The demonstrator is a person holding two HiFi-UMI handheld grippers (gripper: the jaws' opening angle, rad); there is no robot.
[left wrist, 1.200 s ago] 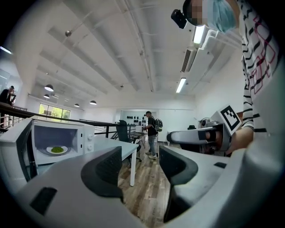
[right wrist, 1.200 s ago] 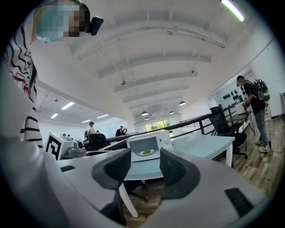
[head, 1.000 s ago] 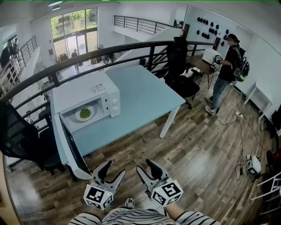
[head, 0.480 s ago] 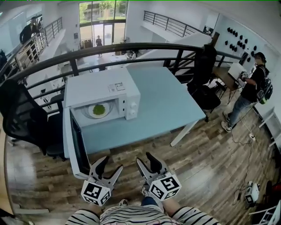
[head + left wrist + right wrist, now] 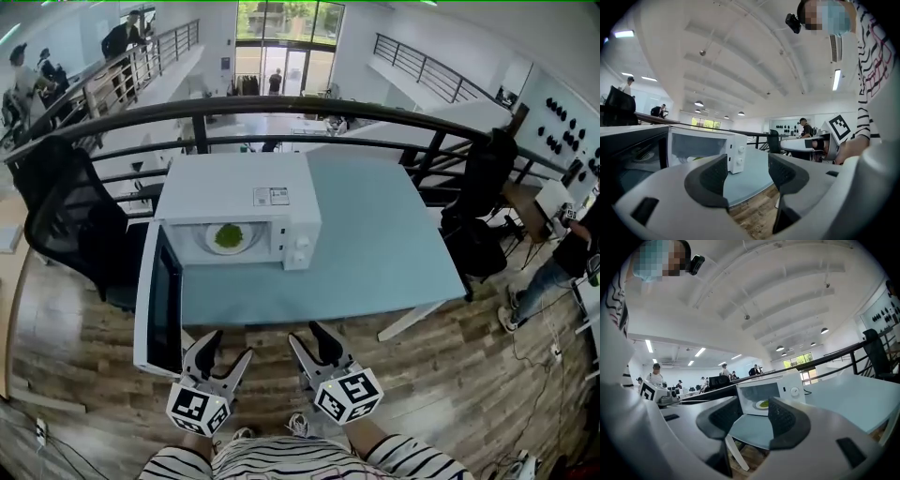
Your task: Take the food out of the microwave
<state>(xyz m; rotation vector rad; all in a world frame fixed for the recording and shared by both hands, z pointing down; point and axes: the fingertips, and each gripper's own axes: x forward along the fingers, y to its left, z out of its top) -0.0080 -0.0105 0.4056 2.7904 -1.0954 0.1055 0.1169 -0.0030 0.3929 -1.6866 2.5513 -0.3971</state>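
Observation:
A white microwave (image 5: 239,192) stands on the pale blue table (image 5: 384,234), its door (image 5: 159,305) swung open to the left. Inside, green food (image 5: 228,234) lies on a white plate (image 5: 212,242). Both grippers hover over the wooden floor, short of the table's near edge. My left gripper (image 5: 230,349) is open and empty, just right of the door's end. My right gripper (image 5: 307,337) is open and empty too. The right gripper view looks straight into the microwave (image 5: 787,380) at the food (image 5: 763,403) beyond the right gripper (image 5: 754,416). The left gripper view shows the microwave (image 5: 701,145) past the left gripper (image 5: 747,171).
A black mesh chair (image 5: 75,216) stands left of the table, and another black chair (image 5: 483,206) at its right end. A black railing (image 5: 309,108) curves behind the table. A person (image 5: 562,262) stands far right. Other people stand on the walkway at upper left.
The view has swung left, so the microwave now sits straight ahead and closer. Both grippers have travelled with it towards the open door, still open and empty.

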